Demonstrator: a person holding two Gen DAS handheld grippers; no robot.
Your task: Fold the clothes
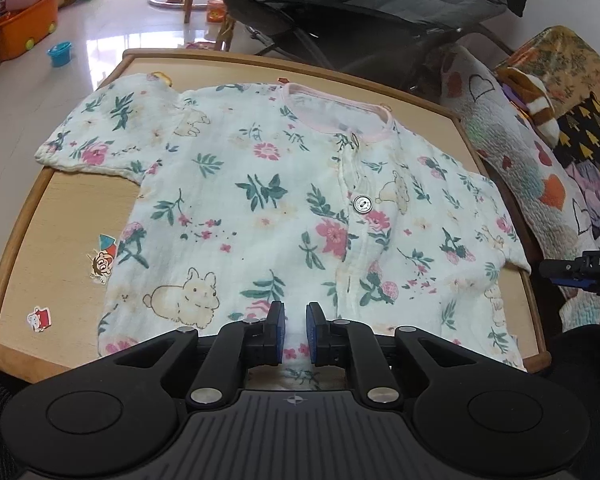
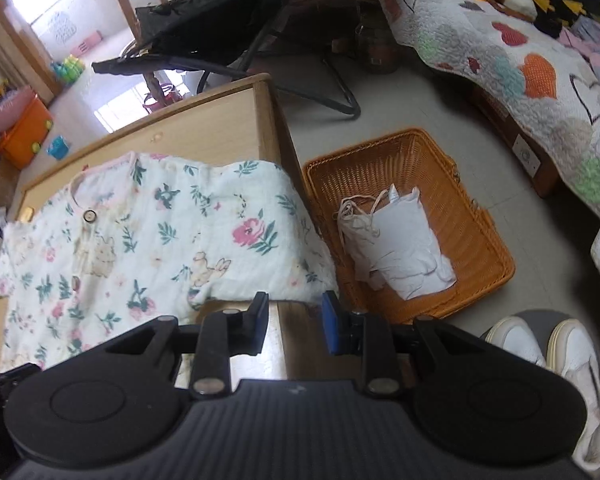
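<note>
Left tongs (image 1: 295, 318): pads drawn close on a fold of the floral shirt's (image 1: 260, 200) near hem, cloth pinched between the blue pads (image 1: 277, 330)
Right tongs (image 2: 296, 314): released, blue pads apart with nothing between them, over the desk's near right edge just off the shirt's right sleeve (image 2: 260, 216)
Shirt: one, white with pink flowers, green leaves and rabbits, spread flat face up on the desk (image 1: 60, 240), pink collar (image 1: 340, 110) at the far side
Sleeves: two, the left one (image 1: 112, 128) lying out toward the far left edge, the right one draping over the desk's right edge
Buttons: two plain to see in the left view, one at the collar (image 1: 355, 140), one at mid-chest (image 1: 363, 204)
Stickers: two cartoon ones on the bare wood left of the shirt (image 1: 104, 260), (image 1: 39, 319), small ones at the far edge too small to count
Desk edges: raised wooden rim all round; bare strip at left and far, little bare wood at right
Basket (image 2: 472, 208): one, orange wicker, on the floor just right of the desk, holding one pale folded garment (image 2: 400, 248)
Shoes: two white ones (image 2: 572, 352) on the floor near the basket
Beyond: dark folding chair (image 1: 340, 12) past the far edge, quilt with hearts (image 2: 500, 48) at right, open tiled floor far left with an orange toy bin (image 1: 24, 28)
</note>
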